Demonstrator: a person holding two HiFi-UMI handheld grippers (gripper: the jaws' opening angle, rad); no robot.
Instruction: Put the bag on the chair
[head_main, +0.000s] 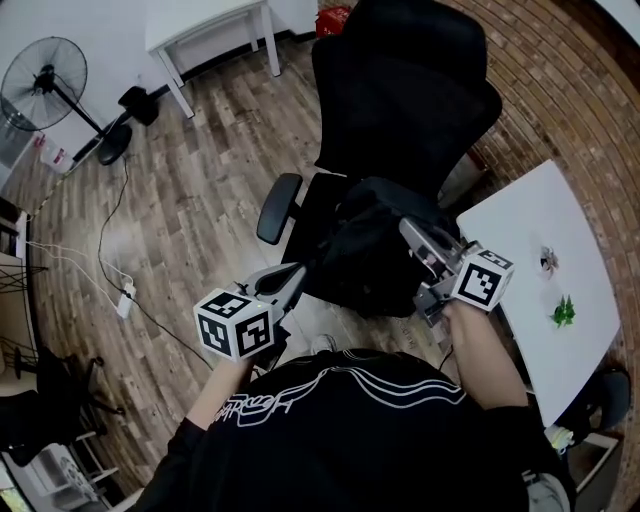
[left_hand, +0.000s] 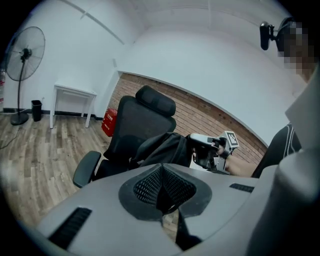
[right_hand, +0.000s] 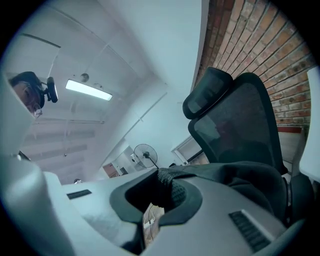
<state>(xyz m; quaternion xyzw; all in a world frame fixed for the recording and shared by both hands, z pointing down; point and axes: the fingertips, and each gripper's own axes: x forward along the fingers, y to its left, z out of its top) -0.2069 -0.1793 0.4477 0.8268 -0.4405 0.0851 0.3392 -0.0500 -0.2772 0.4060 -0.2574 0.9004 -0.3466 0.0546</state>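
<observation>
A black office chair (head_main: 400, 90) stands ahead of me with its armrest (head_main: 278, 208) toward my left. A black bag (head_main: 370, 250) hangs in front of the seat, between my two grippers. My right gripper (head_main: 420, 240) is shut on the bag's strap; in the right gripper view the strap (right_hand: 167, 182) runs through the closed jaws (right_hand: 162, 187) to the bag (right_hand: 240, 180) below the chair back (right_hand: 235, 120). My left gripper (head_main: 292, 278) is at the bag's lower left edge. Its jaws (left_hand: 162, 192) are closed with a dark strip pinched between them. The bag (left_hand: 162, 147) shows beyond them.
A white table (head_main: 540, 260) with a small green thing (head_main: 563, 313) stands close on the right, against the brick wall (head_main: 560, 90). A standing fan (head_main: 45, 85), a white desk (head_main: 200, 25) and floor cables with a power strip (head_main: 125, 298) are to the left.
</observation>
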